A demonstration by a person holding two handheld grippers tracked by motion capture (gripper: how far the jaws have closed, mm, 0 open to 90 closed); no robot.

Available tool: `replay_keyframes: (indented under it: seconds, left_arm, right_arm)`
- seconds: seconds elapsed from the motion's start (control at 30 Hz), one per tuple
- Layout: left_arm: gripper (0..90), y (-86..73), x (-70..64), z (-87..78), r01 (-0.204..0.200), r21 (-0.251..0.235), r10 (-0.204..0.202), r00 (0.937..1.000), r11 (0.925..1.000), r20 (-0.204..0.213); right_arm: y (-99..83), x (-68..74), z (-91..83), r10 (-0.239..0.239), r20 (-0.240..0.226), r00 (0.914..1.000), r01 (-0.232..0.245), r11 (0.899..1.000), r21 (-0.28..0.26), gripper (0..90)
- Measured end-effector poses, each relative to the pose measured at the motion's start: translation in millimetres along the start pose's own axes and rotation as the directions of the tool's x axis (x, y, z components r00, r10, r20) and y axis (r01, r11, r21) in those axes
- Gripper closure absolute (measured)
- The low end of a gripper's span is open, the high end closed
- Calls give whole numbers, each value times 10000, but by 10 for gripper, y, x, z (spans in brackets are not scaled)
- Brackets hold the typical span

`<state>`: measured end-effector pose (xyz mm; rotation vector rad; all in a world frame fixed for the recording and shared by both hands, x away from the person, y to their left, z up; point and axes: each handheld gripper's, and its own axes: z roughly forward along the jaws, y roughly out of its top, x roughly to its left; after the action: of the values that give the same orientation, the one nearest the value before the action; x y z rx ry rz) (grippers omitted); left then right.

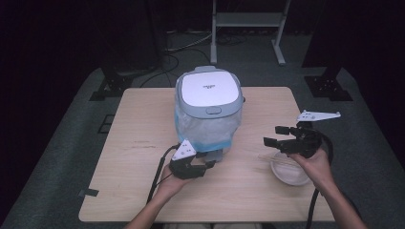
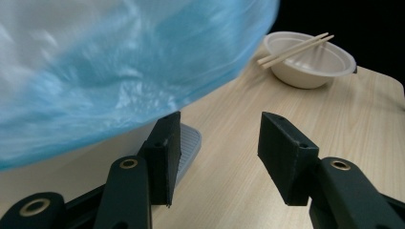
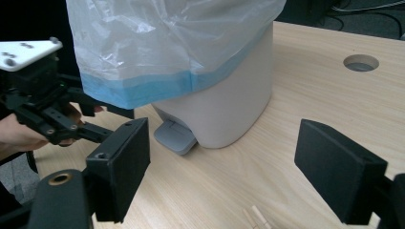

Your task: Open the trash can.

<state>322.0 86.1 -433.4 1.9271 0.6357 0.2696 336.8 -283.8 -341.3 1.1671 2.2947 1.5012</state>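
hovering your left tool (image 1: pixel 206 163) at the foot of the pedal bin (image 1: pixel 208 102) mid-bench (image 1: pixel 143 143), you have its jaws parted and empty, one jaw just beside the grey pedal (image 2: pixel 187 150). press squarely on the pedal — mind the blue bag (image 2: pixel 124 71) hanging overhead. your right tool (image 1: pixel 276 135) waits wide open, empty, above the bowl (image 1: pixel 289 172) with chopsticks (image 2: pixel 292 49).

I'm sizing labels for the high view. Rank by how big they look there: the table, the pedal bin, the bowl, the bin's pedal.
1. table
2. pedal bin
3. bowl
4. pedal, partly hidden by the left claw
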Motion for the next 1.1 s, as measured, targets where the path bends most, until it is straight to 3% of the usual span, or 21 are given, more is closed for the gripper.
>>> replay_keyframes:
  seconds: [0.27, 0.67, 1.1]
  left_arm:
    - [582, -50, 57, 201, -96, 291, 103, 9997, 9995, -238]
    - [735, -91, 113, 452, -195, 481, 245, 9941, 9987, -1060]
    - [763, -138, 153, 559, -56, 554, 137, 9892, 9984, -1461]
  right_arm:
    - [-50, -35, -18, 88, 30, 10000, -88, 10000, 22, 182]
    - [-71, -39, -11, 17, -42, 10000, -16, 10000, 47, 182]
    - [-176, -91, -36, -87, -118, 9999, 91, 9995, 291, 188]
